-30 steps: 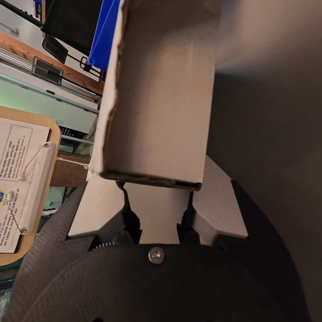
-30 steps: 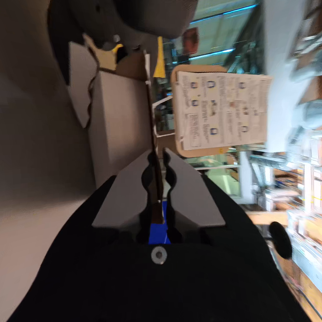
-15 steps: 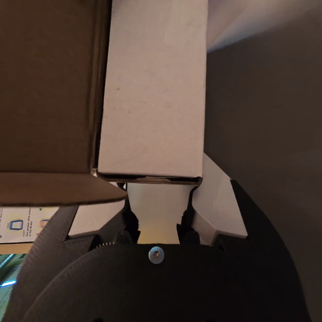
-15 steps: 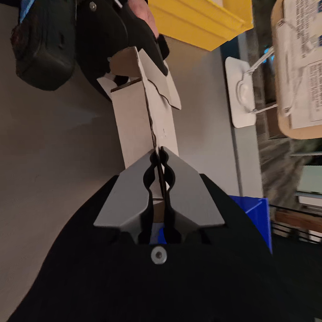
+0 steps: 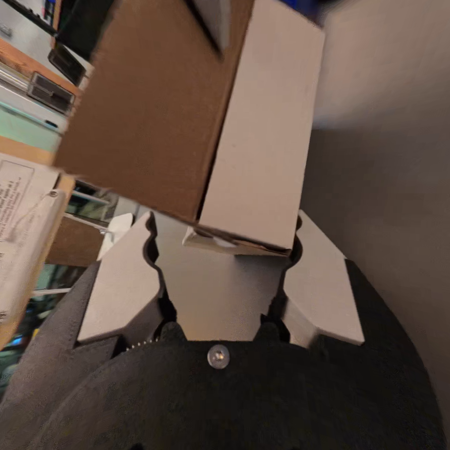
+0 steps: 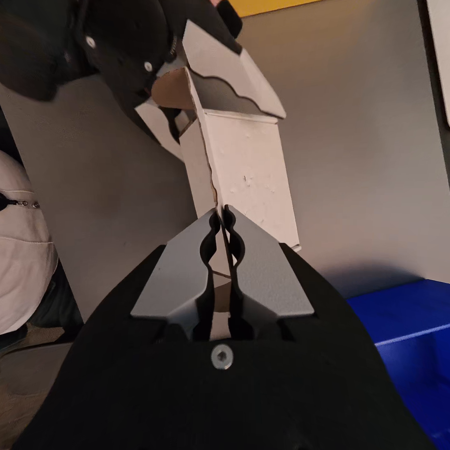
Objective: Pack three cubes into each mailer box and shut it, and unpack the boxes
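Note:
A white mailer box with a brown inner panel hangs in the air above the grey table. My left gripper is open. Its fingers straddle one end of the box, and the right finger touches the box's corner. In the right wrist view the box stretches away from me, with the left gripper at its far end. My right gripper is shut on a thin cardboard edge of the box. No cubes show in either view.
A blue bin sits at the lower right and a yellow bin at the far edge. A clipboard with a printed sheet stands to the left. A person's pale garment is at the left. The left gripper's tips are roughly 9 cm from the right gripper's.
My left gripper has opened; it was clamped on the box's end. The right gripper kept its hold, and the box swung so that its brown panel faces the left wrist view.

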Demonstrator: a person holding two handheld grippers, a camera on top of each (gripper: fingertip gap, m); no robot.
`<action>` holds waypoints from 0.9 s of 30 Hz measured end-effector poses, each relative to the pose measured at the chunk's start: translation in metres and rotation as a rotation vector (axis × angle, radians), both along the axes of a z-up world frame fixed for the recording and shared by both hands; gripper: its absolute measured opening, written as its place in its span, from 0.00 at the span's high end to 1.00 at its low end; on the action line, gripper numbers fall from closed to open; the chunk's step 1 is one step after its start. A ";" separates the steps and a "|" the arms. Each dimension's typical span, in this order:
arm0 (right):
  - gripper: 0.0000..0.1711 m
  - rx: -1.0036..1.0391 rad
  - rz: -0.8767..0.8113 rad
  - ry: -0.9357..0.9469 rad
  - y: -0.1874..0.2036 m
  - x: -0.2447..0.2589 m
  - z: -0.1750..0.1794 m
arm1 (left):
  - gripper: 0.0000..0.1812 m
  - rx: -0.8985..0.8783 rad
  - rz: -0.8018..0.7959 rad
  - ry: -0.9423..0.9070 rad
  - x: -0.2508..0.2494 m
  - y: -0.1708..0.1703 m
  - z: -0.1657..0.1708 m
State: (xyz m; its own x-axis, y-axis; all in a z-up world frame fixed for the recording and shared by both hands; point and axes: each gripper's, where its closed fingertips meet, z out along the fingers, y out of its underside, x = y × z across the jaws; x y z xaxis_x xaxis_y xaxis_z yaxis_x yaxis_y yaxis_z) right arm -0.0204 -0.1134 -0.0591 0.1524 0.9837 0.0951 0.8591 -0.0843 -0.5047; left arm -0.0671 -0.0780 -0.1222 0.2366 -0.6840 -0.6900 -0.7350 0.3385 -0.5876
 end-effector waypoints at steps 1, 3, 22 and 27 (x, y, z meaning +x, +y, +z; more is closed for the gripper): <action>0.99 -0.001 -0.009 0.003 0.001 -0.001 0.000 | 0.38 -0.030 -0.012 -0.051 0.000 -0.002 0.006; 0.99 -0.008 -0.022 0.001 0.003 -0.001 0.000 | 0.37 -0.044 -0.041 -0.153 -0.001 -0.007 0.024; 0.99 -0.006 -0.005 0.005 0.018 -0.004 0.007 | 0.58 0.310 -0.135 -0.002 0.031 -0.052 0.036; 0.99 0.001 0.016 -0.020 0.019 -0.006 0.007 | 0.53 0.288 -0.056 0.077 0.028 -0.037 0.021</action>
